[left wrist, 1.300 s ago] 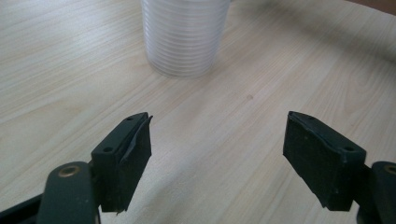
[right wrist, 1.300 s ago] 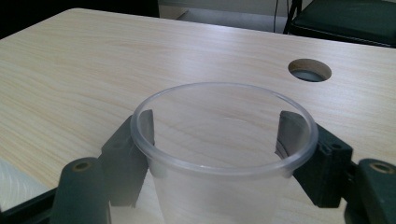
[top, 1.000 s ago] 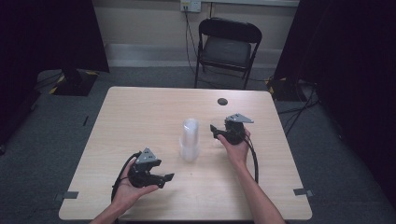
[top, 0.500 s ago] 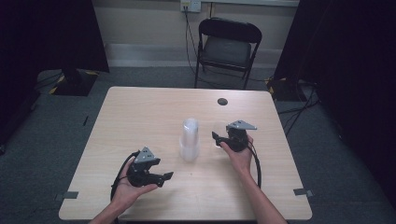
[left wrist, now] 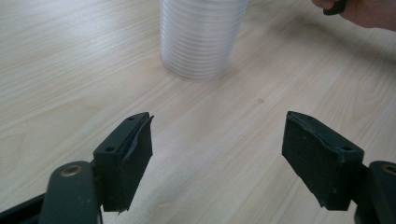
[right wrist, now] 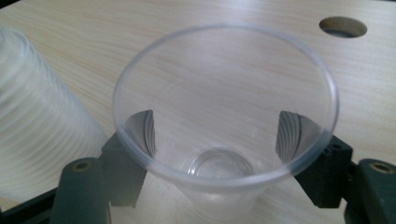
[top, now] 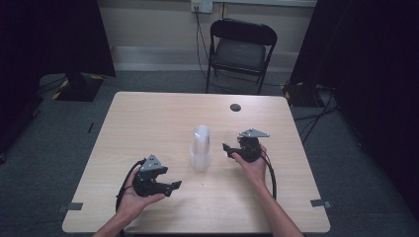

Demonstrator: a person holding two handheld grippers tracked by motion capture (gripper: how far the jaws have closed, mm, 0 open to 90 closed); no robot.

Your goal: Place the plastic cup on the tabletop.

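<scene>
Between the right claw jaws sits a clear plastic cup, seemingly gripped, jaws just eased wider; left claw gapes empty above the pale wooden worktop.

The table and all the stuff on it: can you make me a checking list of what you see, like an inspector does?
Surface: light wooden table, with a round hole near its far edge.
Job's things: stack of clear plastic cups upright mid-table; single clear cup between the jaws of the right gripper, beside the stack.
Clutter: nothing seen.
Grippers: right gripper's pads sit against the single cup's sides; its jaws have just been opening a little. Left gripper wide open over bare wood, apart from the stack.
Cables: a black cable trails from the right gripper, another from the left.
Surroundings: black folding chair behind the table, grey carpet, dark curtains, wall socket.
</scene>
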